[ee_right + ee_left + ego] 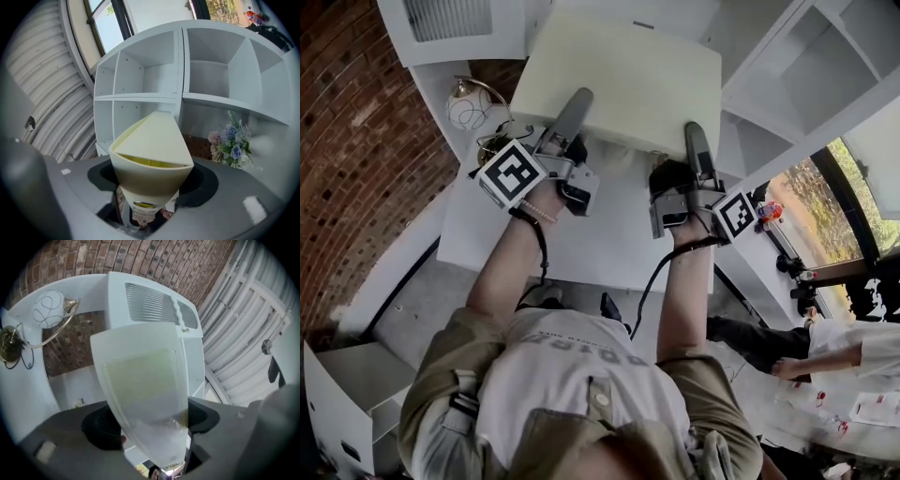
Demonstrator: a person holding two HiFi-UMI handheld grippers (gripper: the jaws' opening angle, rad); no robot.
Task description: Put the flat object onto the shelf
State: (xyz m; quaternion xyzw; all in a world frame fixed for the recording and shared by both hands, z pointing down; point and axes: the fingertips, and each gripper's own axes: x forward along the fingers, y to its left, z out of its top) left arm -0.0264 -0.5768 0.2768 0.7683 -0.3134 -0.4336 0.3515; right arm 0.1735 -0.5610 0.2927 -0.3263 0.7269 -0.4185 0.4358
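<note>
- The flat object point(619, 75), a pale cream panel, is held up level above the far edge of the white worktop point(609, 244), in front of the person. Both grippers hold its near edge.
- The left gripper point(572, 112) reaches onto the panel's near left corner, its upper jaw lying along the top face.
- In the left gripper view the flat object point(145, 394) stands between the jaws of the left gripper point(154, 446). They are parted around it, and a dark gap shows beside the panel at the lower right.
- The right gripper point(694, 141) takes the near right edge. In the right gripper view its jaws are clamped on the flat object point(152, 140), which fills the space between them at the right gripper point(147, 201).
- A white shelf point(140, 79) of open compartments stands beyond the panel on the right side, with a bunch of blue and pink flowers point(232, 143) low beside it.
- On the left, a globe lamp point(47, 310) on a brass arc stands near a brick wall point(347, 141).
</note>
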